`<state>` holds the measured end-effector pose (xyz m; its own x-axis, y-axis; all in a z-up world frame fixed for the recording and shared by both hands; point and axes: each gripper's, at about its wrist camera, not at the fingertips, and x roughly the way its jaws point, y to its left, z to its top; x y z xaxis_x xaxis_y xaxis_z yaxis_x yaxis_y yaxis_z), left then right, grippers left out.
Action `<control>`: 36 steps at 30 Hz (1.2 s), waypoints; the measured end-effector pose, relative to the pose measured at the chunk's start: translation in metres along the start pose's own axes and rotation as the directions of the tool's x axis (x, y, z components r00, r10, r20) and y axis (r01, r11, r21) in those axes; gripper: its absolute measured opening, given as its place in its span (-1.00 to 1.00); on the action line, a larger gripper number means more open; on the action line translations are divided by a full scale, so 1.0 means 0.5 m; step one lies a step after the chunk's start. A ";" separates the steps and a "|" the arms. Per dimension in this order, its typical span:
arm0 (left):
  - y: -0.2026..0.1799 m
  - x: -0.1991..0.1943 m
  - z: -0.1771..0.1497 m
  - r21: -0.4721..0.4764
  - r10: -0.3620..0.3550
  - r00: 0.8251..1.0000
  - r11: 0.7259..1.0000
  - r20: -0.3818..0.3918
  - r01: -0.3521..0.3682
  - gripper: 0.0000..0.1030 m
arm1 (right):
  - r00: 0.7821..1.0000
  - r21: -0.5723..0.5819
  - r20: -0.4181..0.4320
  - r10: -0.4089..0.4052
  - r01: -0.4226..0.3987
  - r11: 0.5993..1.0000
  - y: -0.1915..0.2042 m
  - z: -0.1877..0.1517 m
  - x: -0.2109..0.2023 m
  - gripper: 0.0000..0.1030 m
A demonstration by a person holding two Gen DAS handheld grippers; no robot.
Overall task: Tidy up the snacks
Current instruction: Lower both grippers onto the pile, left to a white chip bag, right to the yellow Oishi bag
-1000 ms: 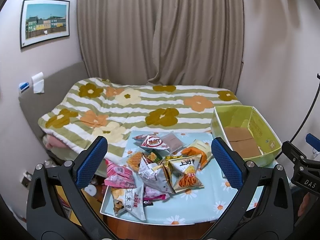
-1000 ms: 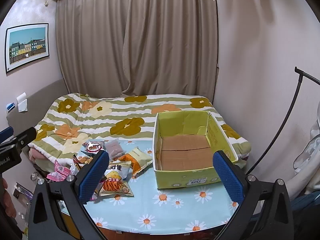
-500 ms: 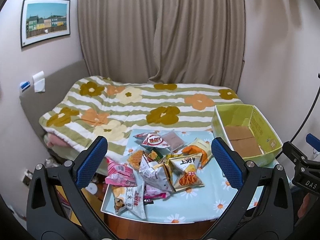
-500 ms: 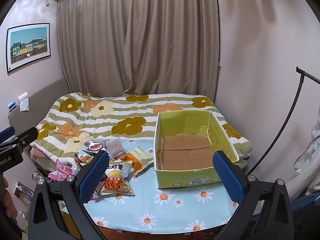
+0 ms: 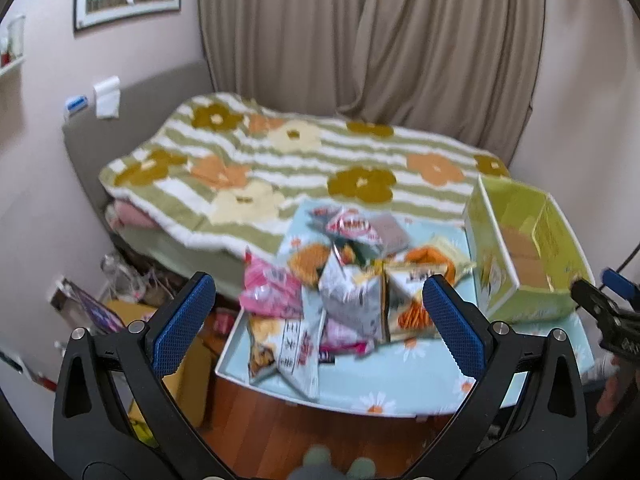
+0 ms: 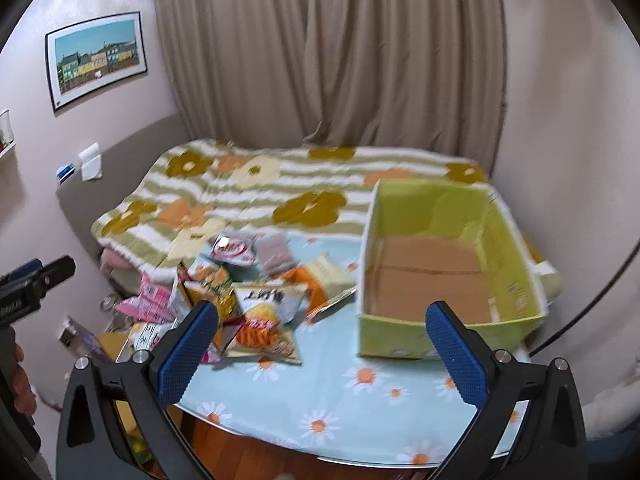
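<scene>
The snack packets (image 5: 344, 288) lay heaped at the table's (image 6: 360, 408) left end, beside the empty green box (image 6: 452, 276) at its right end. The left gripper (image 5: 320, 316) and right gripper (image 6: 320, 344) both gaped wide, holding nothing, poised above the table's near edge.

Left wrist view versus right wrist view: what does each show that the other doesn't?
Only the left wrist view shows the white bag overhanging the table's near-left edge. Only the right shows the box floor whole, bare cardboard, and the bare cloth before it. Both show the snack pile, the bed, and open tongs holding nothing: left, right.
</scene>
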<state>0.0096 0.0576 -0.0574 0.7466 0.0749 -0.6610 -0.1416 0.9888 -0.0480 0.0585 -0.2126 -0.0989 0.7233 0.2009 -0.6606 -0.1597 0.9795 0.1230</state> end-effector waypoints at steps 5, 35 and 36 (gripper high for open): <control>-0.005 0.072 -0.017 0.041 -0.062 0.995 0.997 -0.078 0.065 0.99 | 0.994 0.047 -0.082 0.072 -0.068 0.997 0.014 -0.008 0.083 1.00; -0.047 0.524 -0.030 0.008 -0.248 0.802 0.954 -0.543 0.300 0.69 | 0.931 0.033 -0.347 0.110 -0.105 0.994 0.083 -0.080 0.420 1.00; -0.046 0.527 -0.030 0.001 -0.251 0.800 0.954 -0.545 0.300 0.66 | 0.930 0.033 -0.349 0.112 -0.107 0.994 0.083 -0.080 0.424 1.00</control>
<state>0.1996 0.0528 -0.2418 0.2785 -0.2588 -0.9249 0.0892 0.9658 -0.2434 0.1786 -0.1299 -0.2636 0.4202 0.2908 -0.8596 -0.2139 0.9523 0.2176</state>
